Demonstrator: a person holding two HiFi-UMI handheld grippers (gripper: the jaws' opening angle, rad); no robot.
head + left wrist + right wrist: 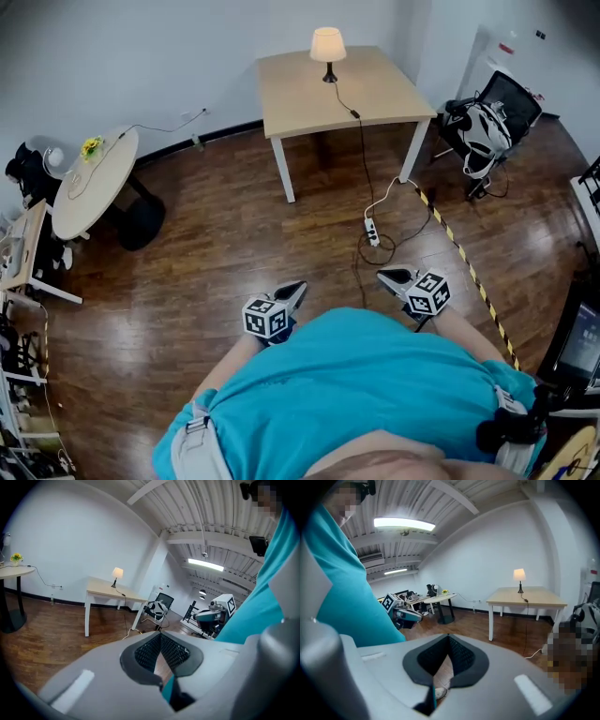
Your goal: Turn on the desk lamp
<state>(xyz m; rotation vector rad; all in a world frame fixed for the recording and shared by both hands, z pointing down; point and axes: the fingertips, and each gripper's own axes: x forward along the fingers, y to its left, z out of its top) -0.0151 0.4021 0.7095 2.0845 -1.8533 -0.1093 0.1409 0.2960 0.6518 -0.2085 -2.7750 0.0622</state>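
Desk lamp [327,47] stands upright near the far edge of the square wooden worktop [300,94], close to the white wall, with its shade glowing warm. Its black cord [362,159] crosses the top, drops over the near edge and runs down towards a power strip [372,231] on the wooden floor [206,244].

Left hand-held gripper [294,289]: jaws closed together at the tips, nothing between them. Right hand-held gripper [388,277]: likewise closed and empty. Both are held low in front of the person's teal shirt [356,375], well apart from the worktop and pointing roughly towards it.

Round table [94,183] at left. Black chair [487,117] right of worktop. Yellow-black tape [469,272] on floor.
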